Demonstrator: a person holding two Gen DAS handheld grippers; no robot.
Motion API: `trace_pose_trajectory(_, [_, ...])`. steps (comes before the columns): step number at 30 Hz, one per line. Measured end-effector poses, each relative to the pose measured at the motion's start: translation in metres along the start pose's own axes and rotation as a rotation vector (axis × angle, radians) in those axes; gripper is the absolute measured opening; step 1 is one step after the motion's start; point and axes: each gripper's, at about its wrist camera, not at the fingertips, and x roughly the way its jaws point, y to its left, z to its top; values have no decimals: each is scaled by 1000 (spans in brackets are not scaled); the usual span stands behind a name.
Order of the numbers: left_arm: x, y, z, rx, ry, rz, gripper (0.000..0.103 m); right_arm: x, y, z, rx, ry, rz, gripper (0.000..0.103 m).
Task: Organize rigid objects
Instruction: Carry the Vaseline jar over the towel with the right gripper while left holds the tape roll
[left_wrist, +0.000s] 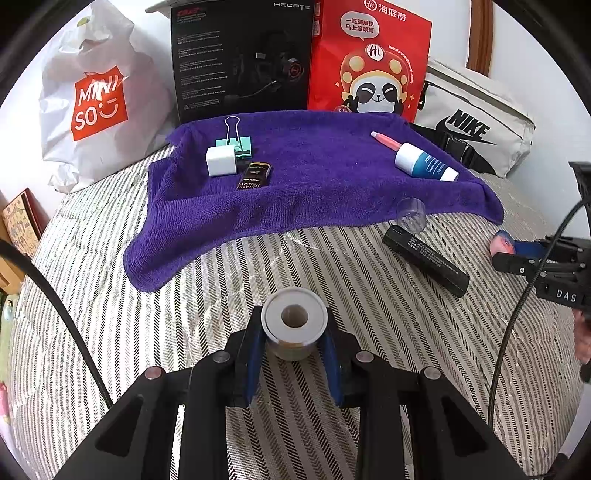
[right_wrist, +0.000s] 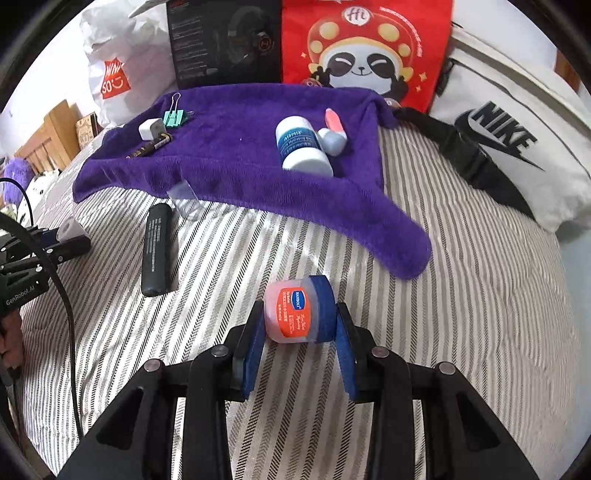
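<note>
While clamped in claws, round metal weight (left_wrist: 294, 325), glossy pink jar (right_wrist: 297, 314)

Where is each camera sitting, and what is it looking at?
Left wrist: sits on the left gripper, looking down its fingers, shut on a small white-capped jar, toward the purple towel; the right gripper shows at the right edge.
Right wrist: sits on the right gripper, its fingers around a pink jar with a blue lid; the left gripper shows at the left.
Shared: towel, black tube.
</note>
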Motion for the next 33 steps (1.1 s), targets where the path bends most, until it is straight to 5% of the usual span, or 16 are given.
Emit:
trace_pose_trajectory(14, [0, -1, 0, 11, 1, 12, 28, -2, -3, -12, 30, -96, 2, 36])
trace_pose_trajectory(33, [-6, 1, 11, -43, 73, 24, 27, -5, -19, -4, 103, -8, 125, 36])
